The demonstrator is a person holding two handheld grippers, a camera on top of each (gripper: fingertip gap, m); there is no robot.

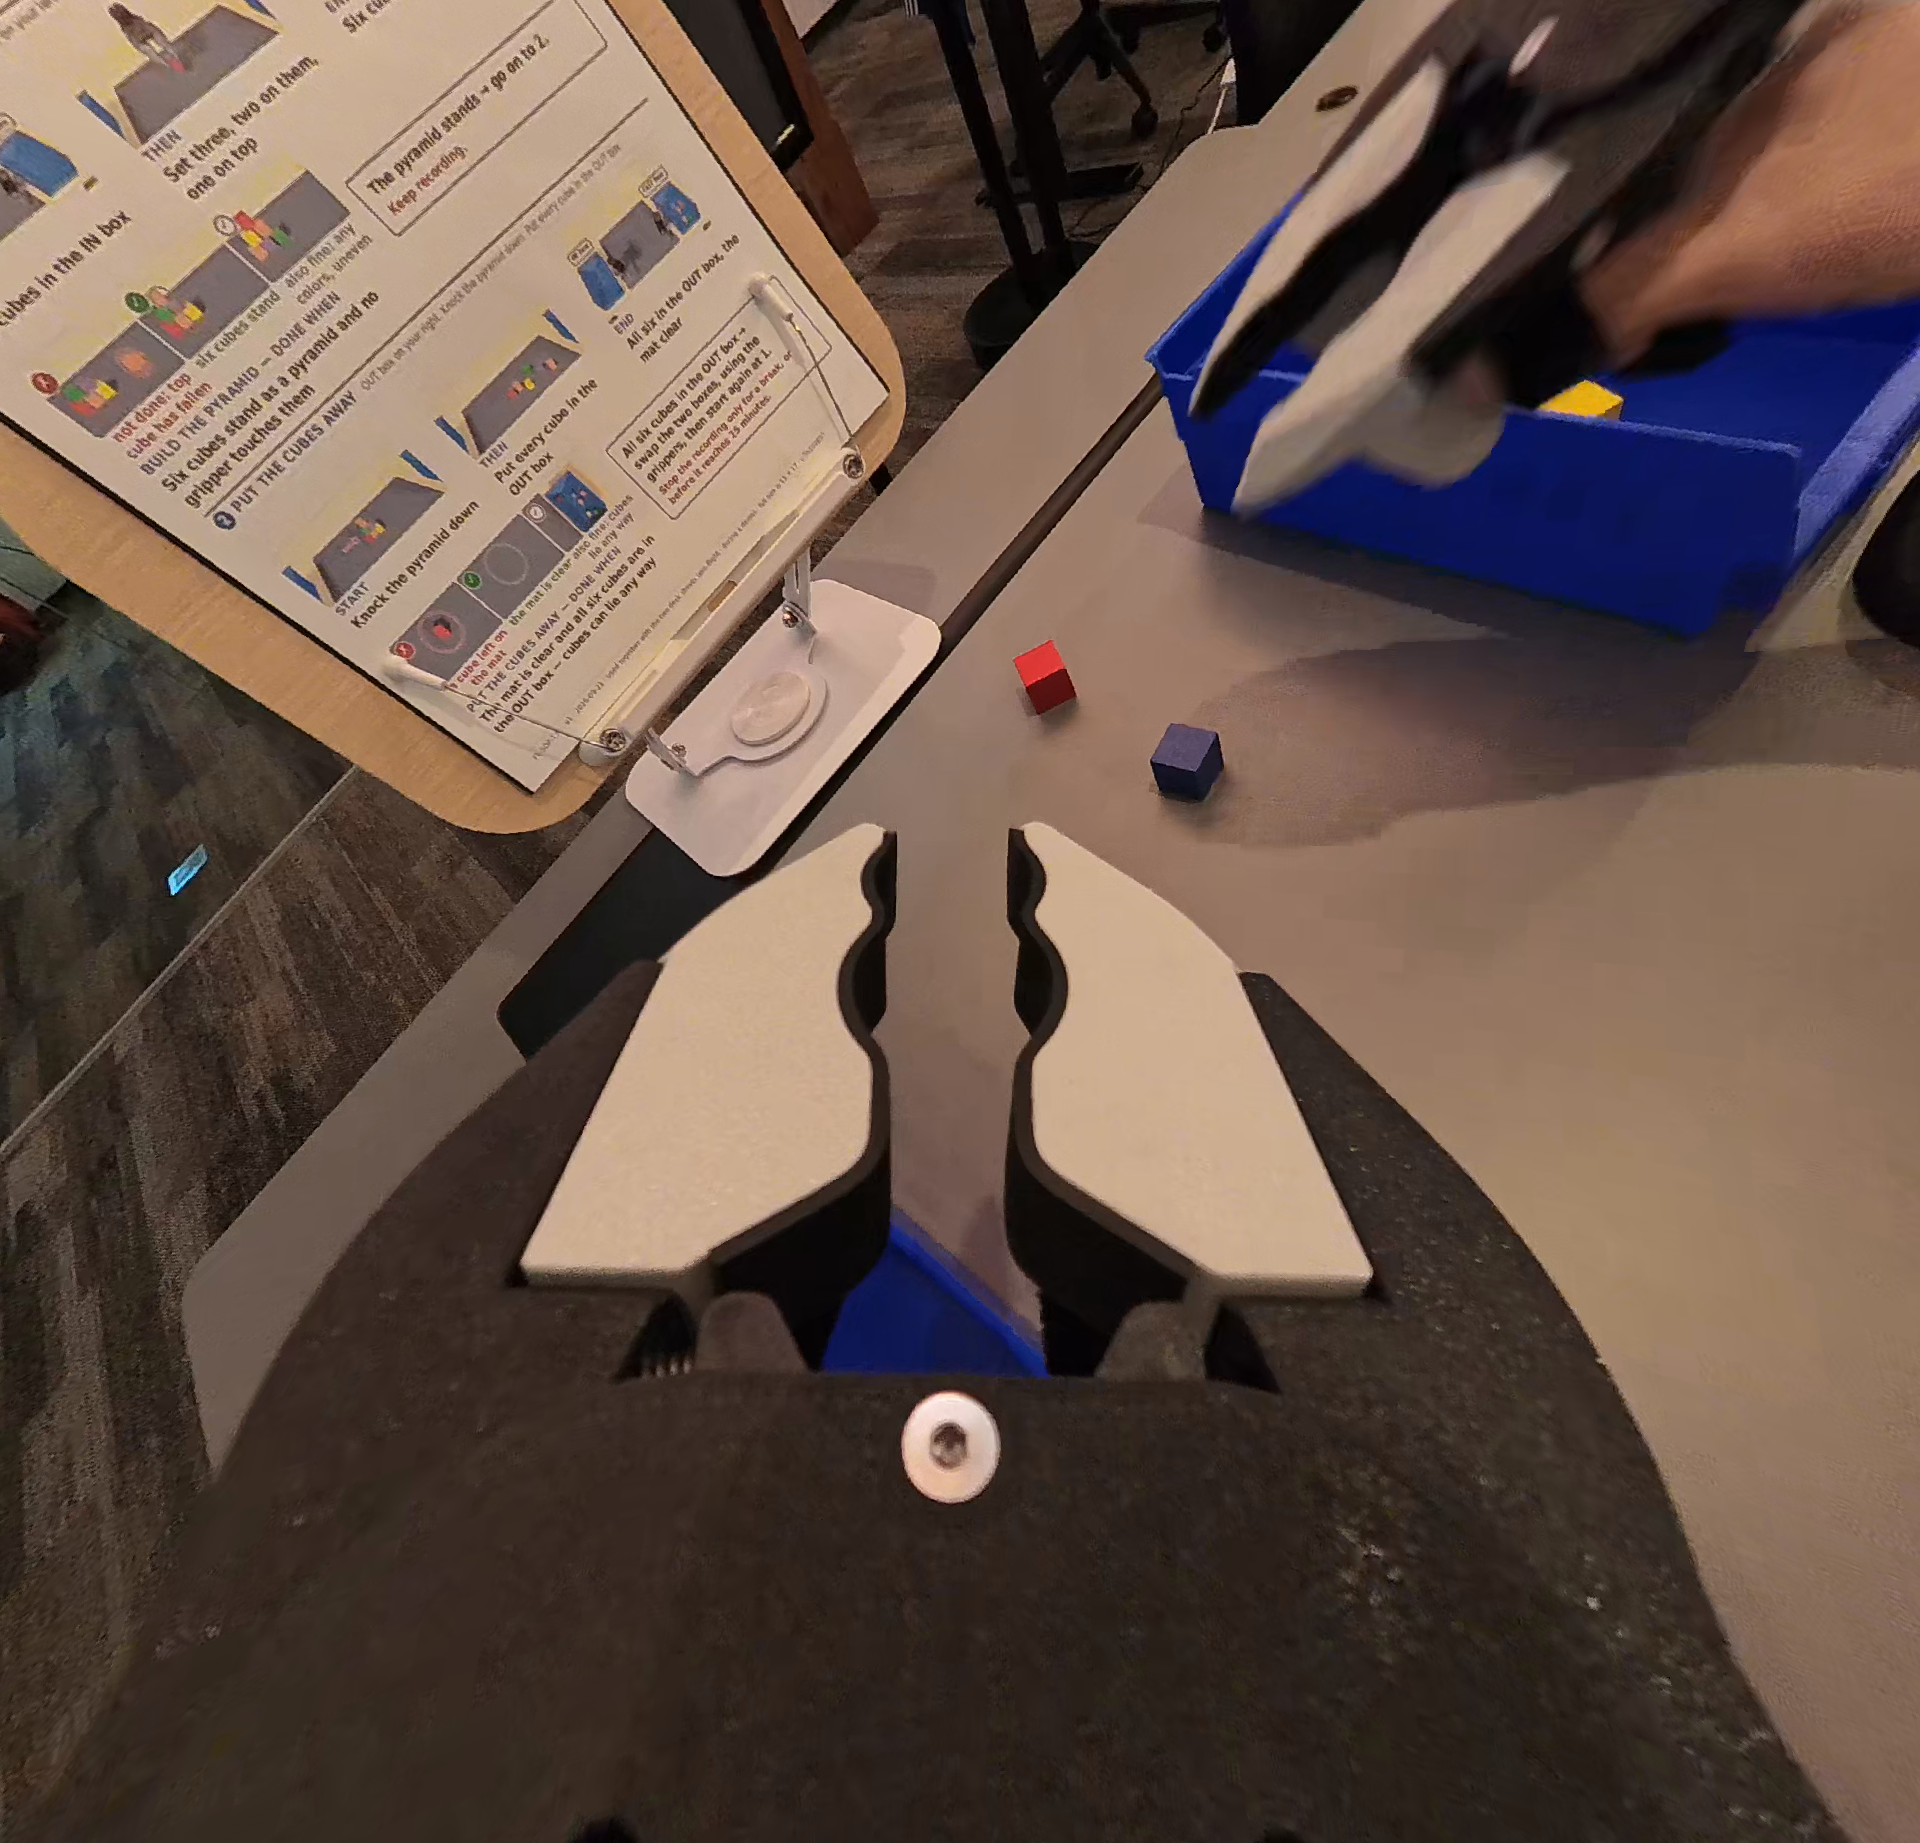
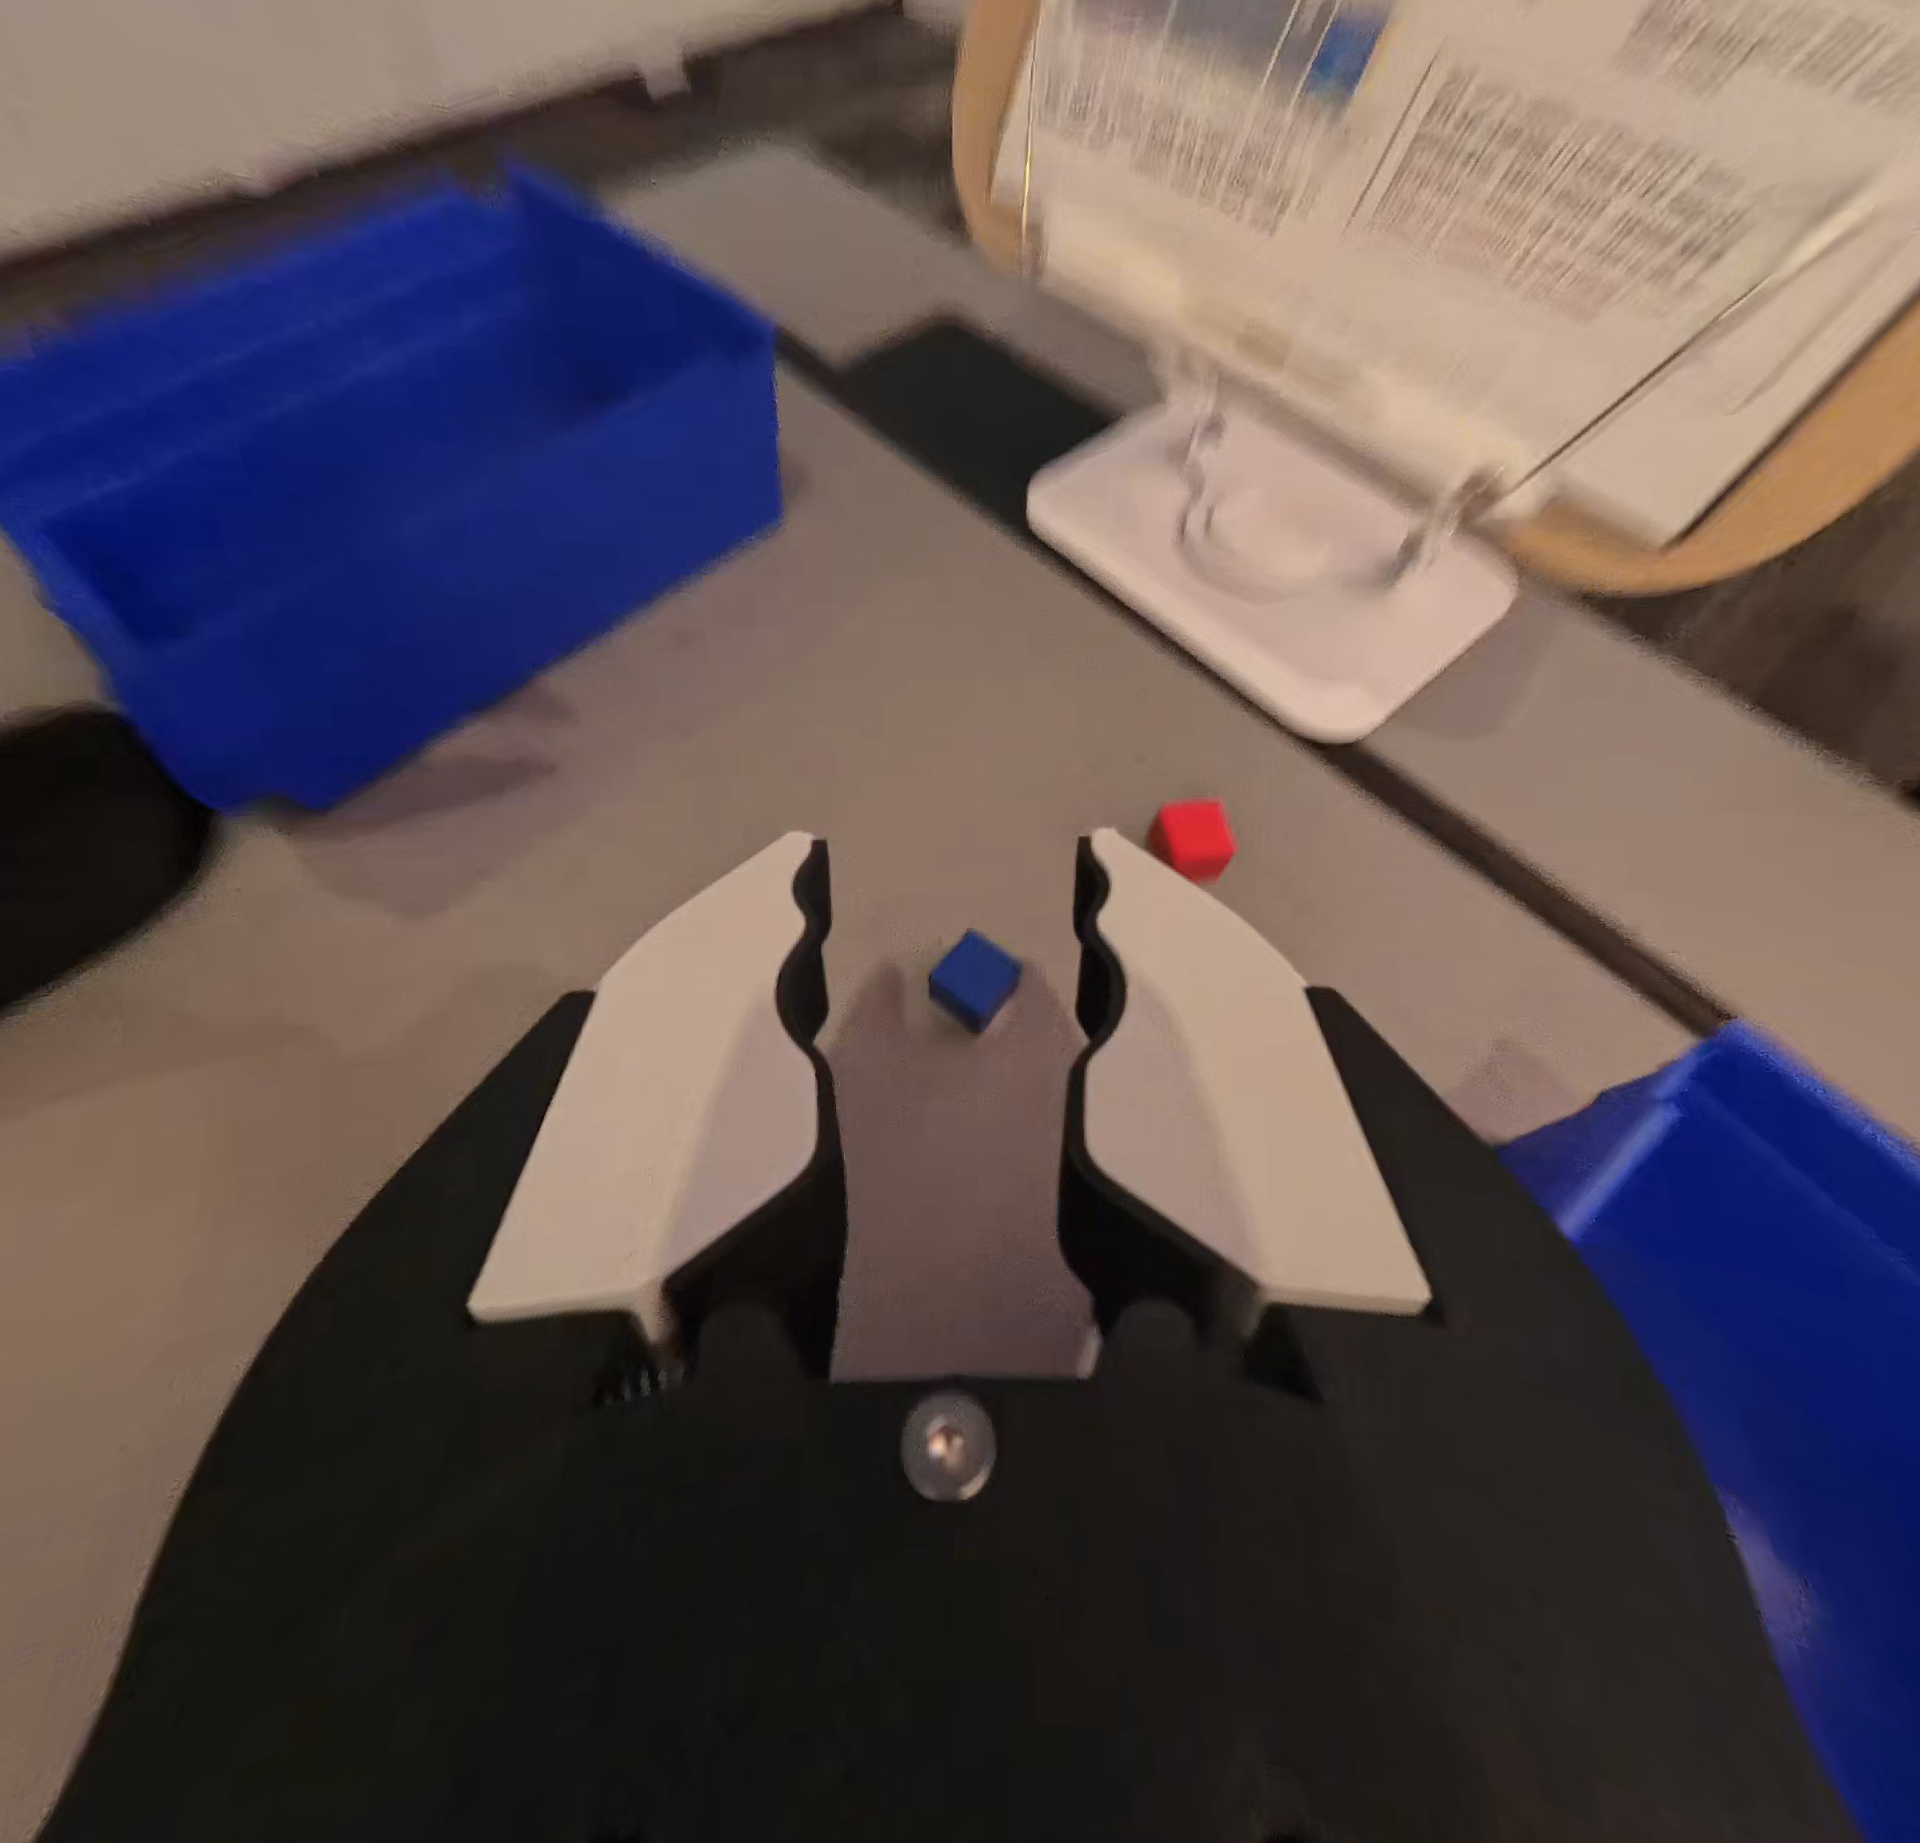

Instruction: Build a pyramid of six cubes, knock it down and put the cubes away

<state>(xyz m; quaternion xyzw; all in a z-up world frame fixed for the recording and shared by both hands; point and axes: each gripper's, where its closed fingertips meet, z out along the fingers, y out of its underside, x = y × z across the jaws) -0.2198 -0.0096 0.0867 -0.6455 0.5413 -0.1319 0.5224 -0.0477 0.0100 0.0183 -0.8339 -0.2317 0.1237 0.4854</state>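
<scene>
Instruction sheet on white stand

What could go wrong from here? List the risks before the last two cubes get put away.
1. The right gripper is open and lined up on the blue cube, but its view is motion-blurred; closing while moving could nudge the cube aside.
2. The red cube sits just beyond the right gripper's fingertip and may get knocked toward the white stand base.
3. The left gripper is open and aimed short of both cubes, so both grippers might converge.

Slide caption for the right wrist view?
Open right gripper lines up on the blue cube; red cube beyond, both on the grey table.
</scene>
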